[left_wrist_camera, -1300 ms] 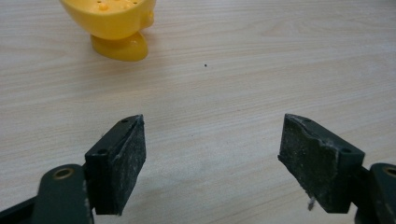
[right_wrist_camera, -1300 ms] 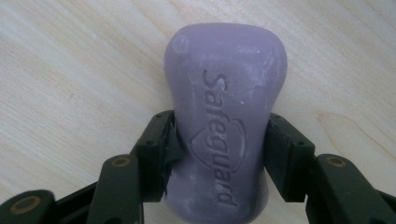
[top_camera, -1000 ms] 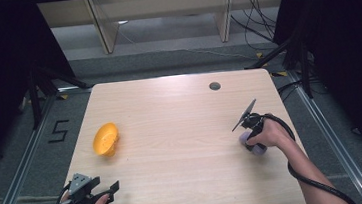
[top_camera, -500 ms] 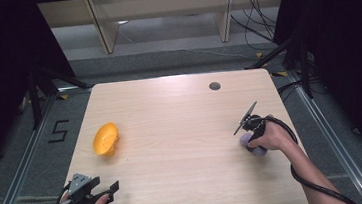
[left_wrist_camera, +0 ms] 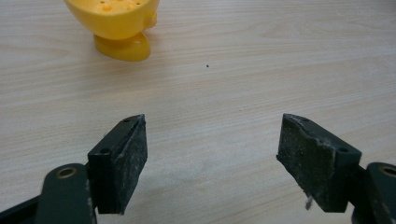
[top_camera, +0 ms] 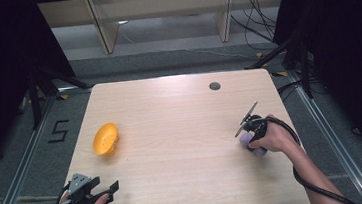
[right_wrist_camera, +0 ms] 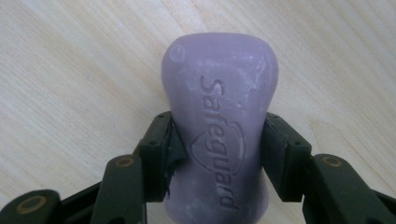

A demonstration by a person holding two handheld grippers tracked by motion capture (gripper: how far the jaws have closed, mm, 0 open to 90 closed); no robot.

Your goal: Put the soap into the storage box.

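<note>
A lilac soap bar [right_wrist_camera: 219, 79] stamped with a brand name lies on the wooden table [top_camera: 182, 132] near its right edge. My right gripper [right_wrist_camera: 217, 140] is shut on it, one black pad pressed to each long side. From above, that gripper [top_camera: 250, 134] points down at the soap bar [top_camera: 246, 139] under the person's hand. A yellow perforated dish [top_camera: 105, 139] lies tipped on its side at the left of the table. My left gripper [top_camera: 109, 189] rests at the front left corner, open, with nothing between its pads. The left gripper [left_wrist_camera: 212, 154] faces the yellow dish [left_wrist_camera: 116, 23] from a distance.
A dark round grommet [top_camera: 214, 85] sits in the tabletop near the far edge, right of centre. A black cable [top_camera: 296, 171] trails from the right gripper along the forearm. Metal rails [top_camera: 19, 168] flank the table on the floor.
</note>
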